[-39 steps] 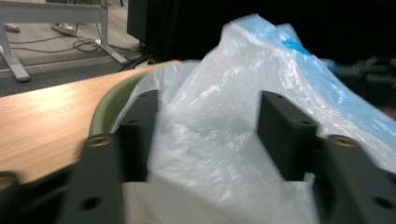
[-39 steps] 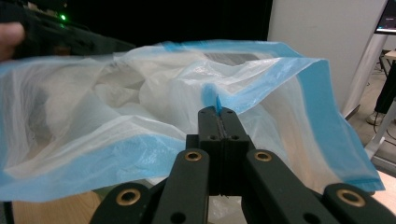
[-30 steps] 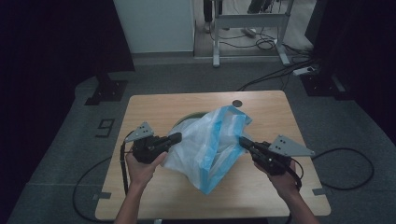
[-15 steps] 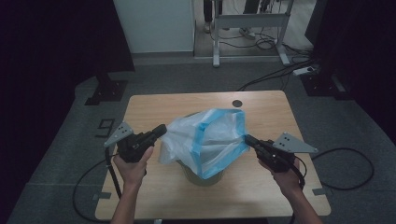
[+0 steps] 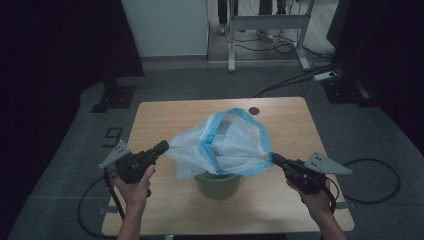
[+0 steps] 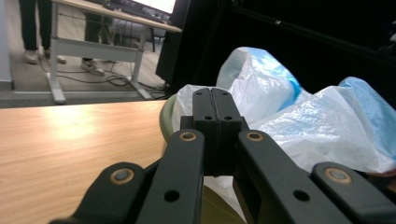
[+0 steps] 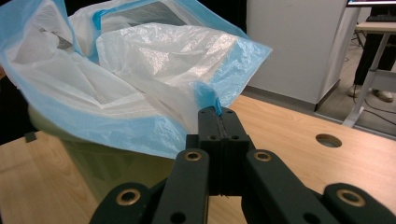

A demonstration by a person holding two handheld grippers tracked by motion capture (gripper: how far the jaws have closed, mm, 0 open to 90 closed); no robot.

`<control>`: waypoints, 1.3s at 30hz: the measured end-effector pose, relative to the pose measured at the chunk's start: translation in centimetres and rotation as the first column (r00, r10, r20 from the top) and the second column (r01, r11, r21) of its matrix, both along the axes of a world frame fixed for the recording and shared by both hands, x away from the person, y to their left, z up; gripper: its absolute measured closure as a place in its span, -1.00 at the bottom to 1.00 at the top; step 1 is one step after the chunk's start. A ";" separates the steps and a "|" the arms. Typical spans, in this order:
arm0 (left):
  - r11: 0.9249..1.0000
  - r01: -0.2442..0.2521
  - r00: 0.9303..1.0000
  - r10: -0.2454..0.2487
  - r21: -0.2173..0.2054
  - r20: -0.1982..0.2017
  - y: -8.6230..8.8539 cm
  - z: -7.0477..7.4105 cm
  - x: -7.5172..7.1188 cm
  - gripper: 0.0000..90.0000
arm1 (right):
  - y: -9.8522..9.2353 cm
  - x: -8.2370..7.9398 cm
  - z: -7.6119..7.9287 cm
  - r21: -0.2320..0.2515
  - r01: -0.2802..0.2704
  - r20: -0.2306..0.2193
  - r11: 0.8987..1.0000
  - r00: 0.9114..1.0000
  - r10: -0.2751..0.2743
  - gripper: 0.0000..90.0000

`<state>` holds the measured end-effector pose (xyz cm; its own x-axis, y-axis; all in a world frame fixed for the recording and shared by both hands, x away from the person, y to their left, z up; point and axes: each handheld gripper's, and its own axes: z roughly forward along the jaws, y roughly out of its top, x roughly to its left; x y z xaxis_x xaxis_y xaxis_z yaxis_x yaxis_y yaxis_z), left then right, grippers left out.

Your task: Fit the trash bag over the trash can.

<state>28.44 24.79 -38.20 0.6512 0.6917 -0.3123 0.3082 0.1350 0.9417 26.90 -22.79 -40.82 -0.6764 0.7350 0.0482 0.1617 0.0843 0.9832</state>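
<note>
We have the bag (image 5: 227,145) stretched between us, its mouth pulled wide over the green bin (image 5: 218,183) that stands near the front middle of the surface (image 5: 290,120). The left hand-held gripper (image 5: 165,146) is clamped tight on the bag's left edge, and in the left gripper view its jaws stand pressed together with the white plastic (image 6: 299,126) bunched just beyond and under them. The right hand-held gripper (image 5: 274,157) pinches the opposite edge; in the right gripper view a sliver of the blue hem (image 7: 215,105) sticks up out of the closed jaws. We hold the two grips well apart and on opposite sides because that keeps the blue-rimmed opening spread, so it can drop around the bin's rim rather than collapse into it. The bag hangs above and partly over the bin, with its lower folds draped down the bin's near left side; whether any of the hem is hooked over the rim yet we cannot tell from the high view. As we judge it, the liner is poised for seating: both grips need to come down level with each other, keeping tension, so the hem clears the rim all the way round. If one side slackens, the thin film could fold inward or slip from the jaws, and a pull too hard might tip the light bin.
</note>
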 end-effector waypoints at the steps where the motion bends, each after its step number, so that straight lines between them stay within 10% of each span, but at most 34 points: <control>1: 1.000 0.001 1.000 -0.001 -0.002 0.004 0.1 -0.1 -0.3 1.00 | 0.0 -0.2 -0.2 0.000 -0.006 -0.004 1.000 1.000 0.006 0.97; 14: 0.999 0.037 0.999 -0.039 -0.035 -0.037 1.6 -3.8 -2.2 1.00 | 0.2 -2.2 -5.0 -0.007 -0.066 -0.098 0.998 0.993 0.065 0.97; 28: 0.999 0.044 0.997 -0.044 -0.006 -0.059 1.4 -5.0 -1.9 0.99 | 0.8 -0.8 -6.6 -0.039 -0.048 -0.152 0.998 0.988 0.041 0.97; 39: 0.999 0.039 0.999 -0.040 0.026 0.018 0.6 -0.4 -2.9 -0.10 | 0.7 -1.3 -5.2 -0.027 -0.032 -0.105 0.999 0.994 0.029 0.95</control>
<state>25.52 25.38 -38.60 0.6835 0.6732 -0.2822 0.2954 0.0984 0.9503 25.58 -22.06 -46.02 -0.6911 0.7159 0.0989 0.2603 0.1189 0.9582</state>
